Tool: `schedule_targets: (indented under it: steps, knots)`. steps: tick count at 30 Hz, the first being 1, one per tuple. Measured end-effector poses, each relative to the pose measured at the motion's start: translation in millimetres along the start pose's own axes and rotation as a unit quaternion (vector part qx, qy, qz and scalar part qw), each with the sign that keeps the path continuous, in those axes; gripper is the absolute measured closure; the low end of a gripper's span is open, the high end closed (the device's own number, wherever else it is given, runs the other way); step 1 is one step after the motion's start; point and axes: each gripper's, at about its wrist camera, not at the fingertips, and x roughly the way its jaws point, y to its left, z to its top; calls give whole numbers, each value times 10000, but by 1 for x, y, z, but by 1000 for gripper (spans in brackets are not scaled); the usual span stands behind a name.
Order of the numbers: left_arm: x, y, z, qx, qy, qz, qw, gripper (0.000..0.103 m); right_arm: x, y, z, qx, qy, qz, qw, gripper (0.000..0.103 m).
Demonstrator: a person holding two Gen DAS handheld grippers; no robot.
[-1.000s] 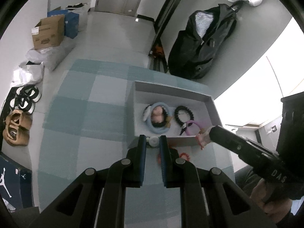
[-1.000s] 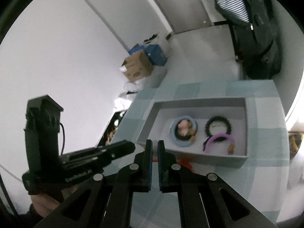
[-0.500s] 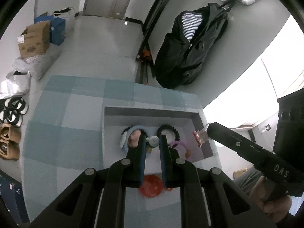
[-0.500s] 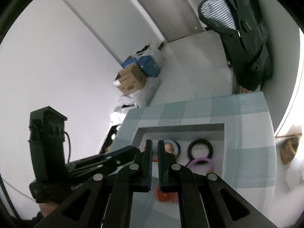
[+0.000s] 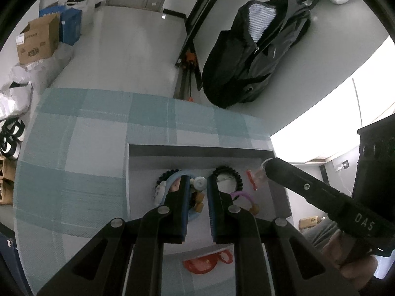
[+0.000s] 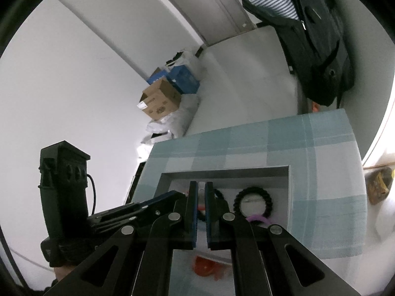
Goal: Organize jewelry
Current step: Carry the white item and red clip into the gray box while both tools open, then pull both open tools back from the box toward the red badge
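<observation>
Over the grey tray (image 5: 138, 172) on the checked desk (image 5: 74, 143), the left tool (image 5: 198, 185) is clenched on a small white bead (image 5: 199, 183), and the right tool (image 5: 263, 171) is clenched on a red-and-clear piece (image 5: 253, 178). A black bracelet (image 5: 228, 175) and a purple ring (image 5: 243, 195) lie in the tray.

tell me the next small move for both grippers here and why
Probably lower and open. The left gripper pinches a small white piece and the right gripper a clear red-tipped piece, both above the grey tray, near the black bracelet. Letting go there should drop them in.
</observation>
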Motion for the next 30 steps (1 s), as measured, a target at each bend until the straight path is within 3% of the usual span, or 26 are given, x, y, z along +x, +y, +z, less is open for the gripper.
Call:
schedule_targets:
  steps: [14, 20, 22, 26, 28, 30]
  knots:
    - [9, -2, 0, 54, 95, 75, 9999, 94, 5, -8, -1, 58, 145, -135, 9998, 99]
    - [6, -3, 1, 34, 119, -153, 9998, 93, 9, -10, -3, 141, 251, -153, 9995, 96]
    - [9, -4, 1, 72, 278, -115, 9995, 81, 7, -11, -3, 167, 200, -186, 9995, 94]
    - [9, -5, -1, 54, 277, -142, 9995, 72, 2, -13, -4, 197, 134, -193, 9995, 93]
    - [7, -5, -2, 38, 270, -199, 9994, 55, 0, -13, -4, 192, 101, -198, 9996, 83]
    - [3, -6, -3, 52, 170, -156, 9997, 53, -4, -14, -4, 191, 41, -218, 9996, 76]
